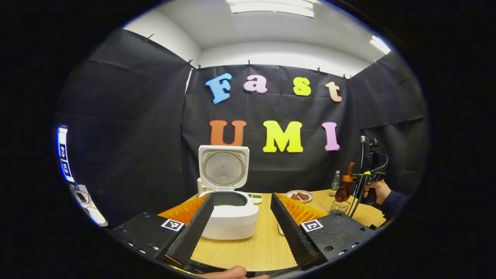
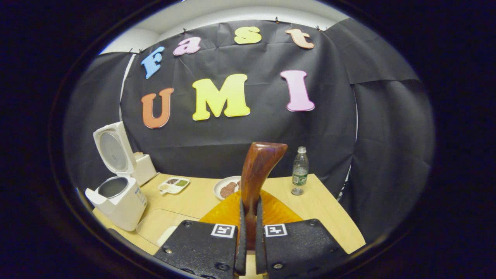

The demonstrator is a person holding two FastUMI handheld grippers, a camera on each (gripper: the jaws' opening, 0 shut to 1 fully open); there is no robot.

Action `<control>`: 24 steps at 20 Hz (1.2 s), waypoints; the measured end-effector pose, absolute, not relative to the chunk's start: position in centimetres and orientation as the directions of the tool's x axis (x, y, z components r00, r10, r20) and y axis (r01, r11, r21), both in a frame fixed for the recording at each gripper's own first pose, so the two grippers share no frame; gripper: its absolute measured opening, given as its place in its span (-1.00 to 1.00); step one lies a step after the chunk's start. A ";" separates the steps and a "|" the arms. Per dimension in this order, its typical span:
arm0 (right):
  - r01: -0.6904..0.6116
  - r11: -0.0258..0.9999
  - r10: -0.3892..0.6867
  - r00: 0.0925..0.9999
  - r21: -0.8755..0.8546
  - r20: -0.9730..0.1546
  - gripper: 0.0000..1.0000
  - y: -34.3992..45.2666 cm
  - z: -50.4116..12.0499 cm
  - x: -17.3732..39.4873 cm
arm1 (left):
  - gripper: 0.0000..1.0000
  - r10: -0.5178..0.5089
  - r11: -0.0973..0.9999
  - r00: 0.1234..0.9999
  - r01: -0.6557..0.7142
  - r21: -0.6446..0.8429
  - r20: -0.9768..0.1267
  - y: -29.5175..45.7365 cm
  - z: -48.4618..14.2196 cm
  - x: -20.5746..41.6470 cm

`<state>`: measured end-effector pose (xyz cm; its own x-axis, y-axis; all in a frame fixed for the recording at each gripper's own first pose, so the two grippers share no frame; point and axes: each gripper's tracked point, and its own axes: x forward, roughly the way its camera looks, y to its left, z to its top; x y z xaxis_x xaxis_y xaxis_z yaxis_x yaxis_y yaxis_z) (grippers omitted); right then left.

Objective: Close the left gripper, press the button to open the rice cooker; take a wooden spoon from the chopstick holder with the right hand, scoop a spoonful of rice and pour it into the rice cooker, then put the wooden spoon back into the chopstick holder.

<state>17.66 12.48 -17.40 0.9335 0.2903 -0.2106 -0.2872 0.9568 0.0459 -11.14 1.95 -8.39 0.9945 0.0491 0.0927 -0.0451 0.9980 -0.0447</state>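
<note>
The white rice cooker (image 1: 232, 219) stands on the wooden table with its lid (image 1: 223, 169) raised upright and the inner pot exposed. My left gripper (image 1: 242, 196) is open, its fingers on either side of the cooker and short of it. At the right, a hand holds my right gripper (image 1: 350, 179) over the wire chopstick holder (image 1: 340, 207), with the wooden spoon (image 1: 343, 192) hanging bowl-down. In the right gripper view, my right gripper (image 2: 250, 202) is shut on the wooden spoon (image 2: 259, 166), whose handle stands up between the fingers. The open rice cooker (image 2: 121, 202) is at the far left.
A plate of brown food (image 2: 226, 188), a small divided dish (image 2: 174, 185) and a plastic bottle (image 2: 300, 170) stand toward the back of the table (image 2: 325, 209). A clear container (image 2: 162, 226) sits right of the cooker. A small white appliance (image 2: 145, 166) is behind it.
</note>
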 end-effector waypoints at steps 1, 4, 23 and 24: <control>-0.288 0.957 0.290 0.937 0.037 -0.197 -0.71 13.5 -17.1 17.4 | 0.88 0.051 0.998 0.995 -0.047 -0.044 0.088 2.2 -8.6 -11.2; -0.308 0.951 0.305 0.937 0.008 -0.169 -0.71 17.2 -17.2 16.1 | 0.88 0.057 0.998 0.995 -0.054 -0.043 0.085 2.9 -9.0 -11.6; -0.297 0.944 0.249 0.927 -0.142 -0.282 -0.70 26.1 -30.7 15.7 | 0.88 0.092 0.995 0.995 -0.090 -0.043 0.041 5.5 -10.9 -11.5; -0.312 0.943 0.268 0.920 -0.119 -0.285 -0.71 26.6 -30.7 15.4 | 0.88 0.096 0.995 0.995 -0.094 -0.040 0.039 5.5 -11.1 -11.4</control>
